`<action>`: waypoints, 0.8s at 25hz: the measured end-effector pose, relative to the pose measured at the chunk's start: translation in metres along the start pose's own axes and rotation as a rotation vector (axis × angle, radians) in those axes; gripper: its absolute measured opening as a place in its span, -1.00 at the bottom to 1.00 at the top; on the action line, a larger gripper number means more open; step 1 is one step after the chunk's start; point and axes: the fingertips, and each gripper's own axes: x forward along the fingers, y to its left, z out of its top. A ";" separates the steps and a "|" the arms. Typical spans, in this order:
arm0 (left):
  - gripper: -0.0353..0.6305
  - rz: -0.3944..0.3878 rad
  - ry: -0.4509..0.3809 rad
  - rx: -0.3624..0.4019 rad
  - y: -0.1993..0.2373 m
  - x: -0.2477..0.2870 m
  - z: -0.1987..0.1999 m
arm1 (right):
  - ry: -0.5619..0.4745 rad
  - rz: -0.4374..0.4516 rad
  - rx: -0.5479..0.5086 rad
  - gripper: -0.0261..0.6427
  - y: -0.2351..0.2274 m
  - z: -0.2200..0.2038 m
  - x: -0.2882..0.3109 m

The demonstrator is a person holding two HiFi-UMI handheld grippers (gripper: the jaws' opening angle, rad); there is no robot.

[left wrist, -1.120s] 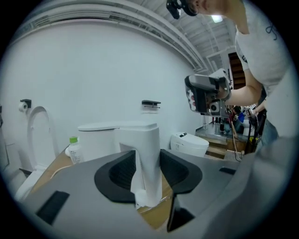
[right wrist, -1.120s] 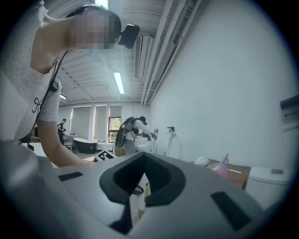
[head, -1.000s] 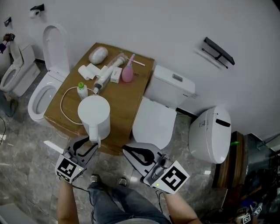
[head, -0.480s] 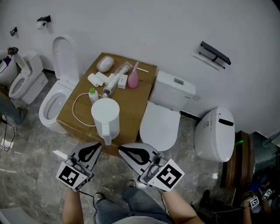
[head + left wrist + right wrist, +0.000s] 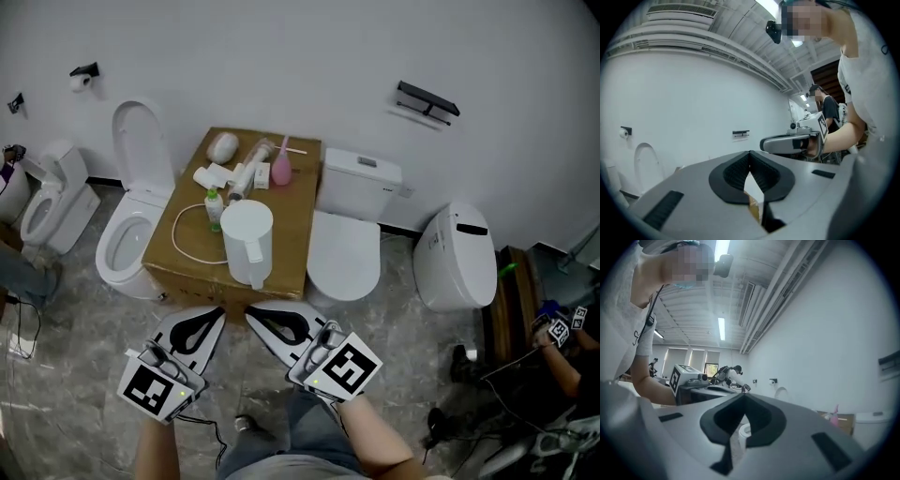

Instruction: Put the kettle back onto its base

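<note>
The white kettle (image 5: 248,242) stands upright near the front edge of the brown cardboard box (image 5: 291,220), handle toward me. A white cord (image 5: 185,246) loops out from under it; its base is hidden beneath it. My left gripper (image 5: 218,310) hangs in front of the box, below the kettle. It is shut and empty, its pads (image 5: 750,154) meeting. My right gripper (image 5: 249,310) floats beside it, also shut with nothing held, its tips (image 5: 743,395) together. Neither touches the kettle. Each gripper view shows the other gripper (image 5: 787,143) (image 5: 689,380) level alongside.
On the box's back half lie a pink bottle (image 5: 281,169), a green-capped bottle (image 5: 214,204) and several white items. An open toilet (image 5: 131,234) flanks the box on the left, a lidded one (image 5: 345,253) on the right, another (image 5: 455,267) farther right. A person's hand (image 5: 562,336) is at the far right.
The left gripper let go of the kettle's handle and shut. Both grippers drew back from the box and rose, and the kettle stays standing on the box.
</note>
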 end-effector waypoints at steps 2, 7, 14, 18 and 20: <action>-0.87 -0.014 -0.012 0.004 -0.005 -0.017 0.007 | -0.003 -0.019 -0.008 -0.90 0.017 0.004 0.000; -0.87 -0.054 -0.040 0.002 -0.017 -0.052 0.022 | -0.013 -0.068 -0.023 -0.90 0.054 0.015 0.000; -0.87 -0.106 -0.068 0.016 -0.042 -0.089 0.033 | -0.024 -0.106 -0.055 -0.90 0.097 0.022 -0.001; -0.87 -0.124 -0.076 0.024 -0.049 -0.105 0.035 | -0.037 -0.117 -0.065 -0.90 0.116 0.027 0.002; -0.87 -0.126 -0.078 0.027 -0.050 -0.113 0.036 | -0.038 -0.117 -0.071 -0.90 0.124 0.028 0.004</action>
